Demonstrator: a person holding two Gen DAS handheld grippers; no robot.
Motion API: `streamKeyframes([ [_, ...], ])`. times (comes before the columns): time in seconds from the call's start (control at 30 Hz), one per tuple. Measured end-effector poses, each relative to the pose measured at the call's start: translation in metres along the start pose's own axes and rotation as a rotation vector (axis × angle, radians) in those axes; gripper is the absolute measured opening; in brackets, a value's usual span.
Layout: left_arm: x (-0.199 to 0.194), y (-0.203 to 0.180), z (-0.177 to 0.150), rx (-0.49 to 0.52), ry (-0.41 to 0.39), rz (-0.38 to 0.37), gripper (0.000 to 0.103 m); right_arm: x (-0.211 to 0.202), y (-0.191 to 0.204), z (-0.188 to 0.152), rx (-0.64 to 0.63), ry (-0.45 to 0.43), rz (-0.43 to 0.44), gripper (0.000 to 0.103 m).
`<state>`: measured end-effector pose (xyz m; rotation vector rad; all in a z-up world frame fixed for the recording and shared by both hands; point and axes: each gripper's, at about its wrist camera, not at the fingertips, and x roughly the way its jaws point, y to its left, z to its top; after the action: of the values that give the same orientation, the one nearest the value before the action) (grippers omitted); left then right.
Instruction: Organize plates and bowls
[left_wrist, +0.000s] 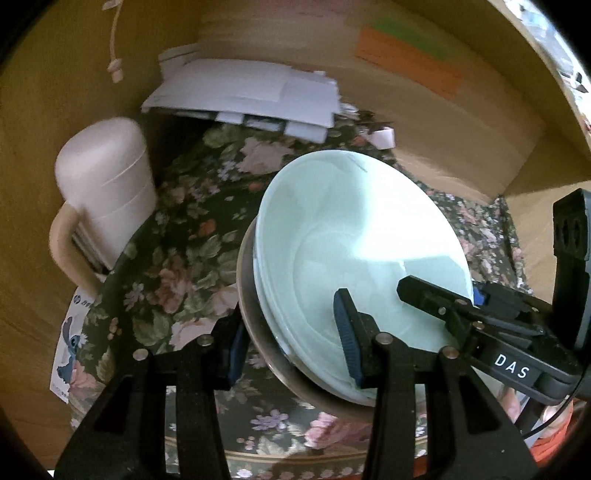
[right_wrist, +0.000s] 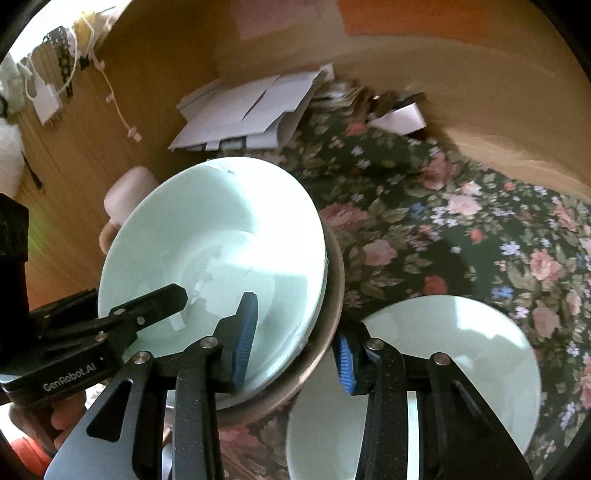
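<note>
A stack of pale green bowls (left_wrist: 354, 236) nested in a brown bowl (left_wrist: 258, 332) hangs tilted over the floral cloth. My left gripper (left_wrist: 291, 343) is shut on the stack's near-left rim, one pad outside the brown bowl and one inside the top green bowl. My right gripper (right_wrist: 295, 350) is shut on the opposite rim of the stack (right_wrist: 221, 236) in the same way. One of the right gripper's fingers (left_wrist: 417, 291) lies inside the top bowl in the left wrist view. Another pale green bowl (right_wrist: 472, 354) sits alone on the cloth, under the right gripper.
The floral cloth (left_wrist: 177, 258) covers the surface inside a wooden nook (left_wrist: 443, 155). A pale lidded mug (left_wrist: 107, 192) stands at the left. Loose white papers (left_wrist: 251, 96) lie at the back. A cartoon card (left_wrist: 70, 343) lies at the cloth's left edge.
</note>
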<state>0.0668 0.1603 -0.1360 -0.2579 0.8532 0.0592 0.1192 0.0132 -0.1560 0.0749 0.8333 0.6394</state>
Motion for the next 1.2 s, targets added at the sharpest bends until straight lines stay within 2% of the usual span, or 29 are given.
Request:
streamKeyframes([
  [0.3,-0.001,-0.041,0.005,0.061,0.005,-0.06,0.044,-0.037,-0.031,-0.005,0.058,-0.063,-0.045,0.035],
  [0.6,0.002,-0.086,-0.003,0.121,0.02,-0.105,0.043,-0.068,-0.061,-0.021,0.108,-0.098,-0.089,0.035],
  [0.87,0.01,-0.114,-0.015,0.154,0.051,-0.127,0.044,-0.082,-0.083,-0.038,0.149,-0.098,-0.105,0.035],
  [1.2,0.025,-0.129,-0.03,0.168,0.101,-0.126,0.043,-0.08,-0.105,-0.055,0.19,-0.063,-0.103,0.035],
])
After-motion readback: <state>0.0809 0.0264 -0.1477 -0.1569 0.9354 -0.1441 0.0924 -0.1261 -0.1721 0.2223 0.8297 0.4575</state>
